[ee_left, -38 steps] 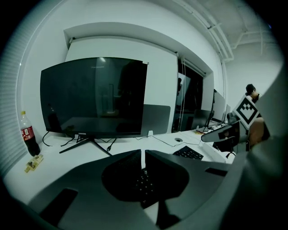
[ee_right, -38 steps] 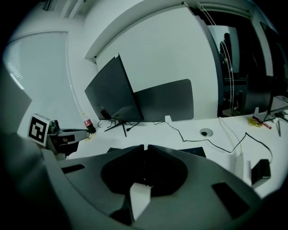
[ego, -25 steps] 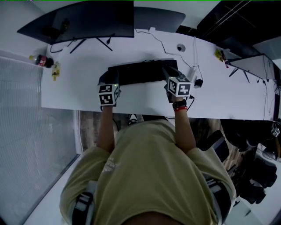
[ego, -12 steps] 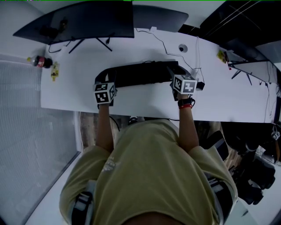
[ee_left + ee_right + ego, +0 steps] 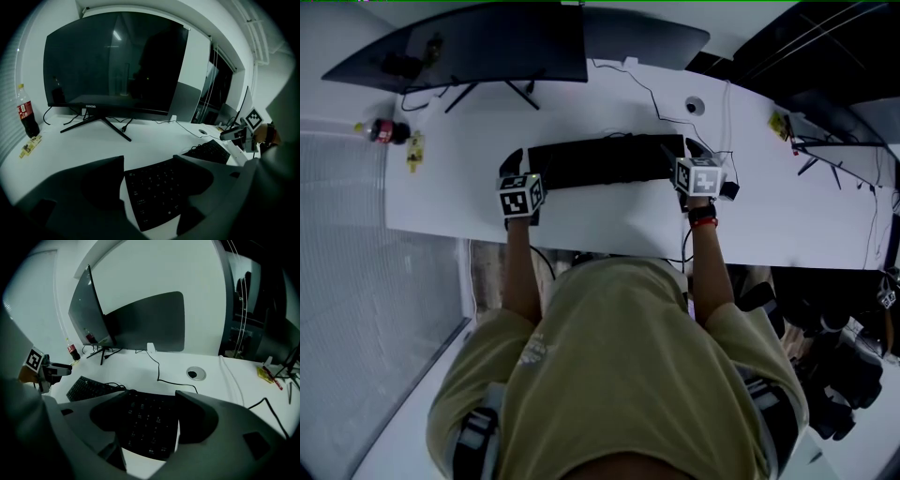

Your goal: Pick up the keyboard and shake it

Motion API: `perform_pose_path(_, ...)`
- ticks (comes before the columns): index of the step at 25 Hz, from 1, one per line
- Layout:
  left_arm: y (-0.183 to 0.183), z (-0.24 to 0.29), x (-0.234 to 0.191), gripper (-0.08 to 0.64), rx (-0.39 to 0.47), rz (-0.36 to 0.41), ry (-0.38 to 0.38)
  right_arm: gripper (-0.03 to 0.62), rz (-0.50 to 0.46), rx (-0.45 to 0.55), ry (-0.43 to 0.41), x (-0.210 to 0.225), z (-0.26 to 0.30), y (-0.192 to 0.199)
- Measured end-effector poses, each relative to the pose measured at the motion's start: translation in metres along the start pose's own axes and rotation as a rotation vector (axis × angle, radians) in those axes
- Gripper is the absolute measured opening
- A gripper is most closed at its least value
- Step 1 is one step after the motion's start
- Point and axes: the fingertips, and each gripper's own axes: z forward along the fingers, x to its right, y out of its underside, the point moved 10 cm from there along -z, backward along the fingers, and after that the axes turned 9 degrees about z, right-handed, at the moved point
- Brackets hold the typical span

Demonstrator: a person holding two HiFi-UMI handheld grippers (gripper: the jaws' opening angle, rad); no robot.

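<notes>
Head view: a black keyboard [image 5: 600,161] lies flat on the white bench [image 5: 609,220], its long side running left to right in front of the person. One gripper stands at each short end.

Left gripper view: the left gripper [image 5: 150,161] has its jaws apart, with the keyboard's left end between them. A strip of bare bench shows between the left-hand jaw and the keyboard's edge. The jaws are not closed on anything.

Right gripper view: the right gripper [image 5: 152,394] likewise has its jaws apart, with the keyboard's right end between them. A sliver of bench shows beside the right-hand jaw.

Background: a large dark monitor [image 5: 478,42] stands on a splayed stand at the far left of the bench. A cola bottle [image 5: 382,131] stands near the bench's left edge, well apart from the keyboard. A thin cable [image 5: 652,94] trails across the bench behind the keyboard. A round cable port [image 5: 694,105] sits in the benchtop near the right gripper.
</notes>
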Motion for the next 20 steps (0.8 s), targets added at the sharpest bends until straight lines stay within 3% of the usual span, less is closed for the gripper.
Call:
perform_pose_path(5, 0.006, 0.014, -0.005, 0.348, -0.069, -0.032, 0.019, 0.33, -0.001, -0.025, -0.004, 0.013, 0.015, 0.001)
perform_pose_path(9, 0.008, 0.024, -0.009, 0.354, -0.092, -0.106, 0.044, 0.333, 0.018, -0.044, 0.012, 0.02, 0.027, -0.001)
perform_pose_path(20, 0.022, 0.049, -0.025, 0.353, -0.198, -0.186, 0.05, 0.334, 0.066, -0.083, 0.002, 0.031, 0.049, 0.001)
